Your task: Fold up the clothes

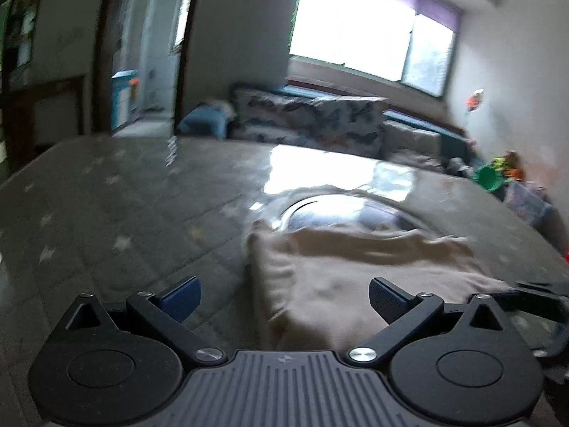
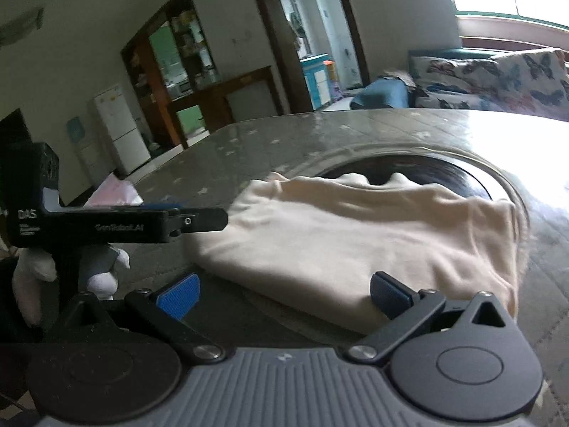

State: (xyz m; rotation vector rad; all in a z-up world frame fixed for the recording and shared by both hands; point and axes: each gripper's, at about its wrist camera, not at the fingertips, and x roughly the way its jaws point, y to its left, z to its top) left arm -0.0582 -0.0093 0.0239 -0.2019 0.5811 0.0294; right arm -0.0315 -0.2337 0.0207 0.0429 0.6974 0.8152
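Grey patterned tabletop [image 2: 284, 135] carries a cream folded garment [image 2: 355, 235] lying partly over a dark round inset [image 2: 426, 174], and both the left gripper [image 1: 284, 297] and right gripper [image 2: 284, 295] hover with jaws apart and empty, so a shallow pinch may catch only the top layer and undo the fold.

Two low wrist views, close over table [image 1: 106, 192], sharing cloth [image 2: 355, 235]

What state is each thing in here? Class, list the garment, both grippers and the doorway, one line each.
Cream garment: folded into a flat stack, lying on the round table, held by neither gripper.
Left gripper: open, holding nothing.
Right gripper: open, holding nothing, at the garment's near edge.
Doorway: open.
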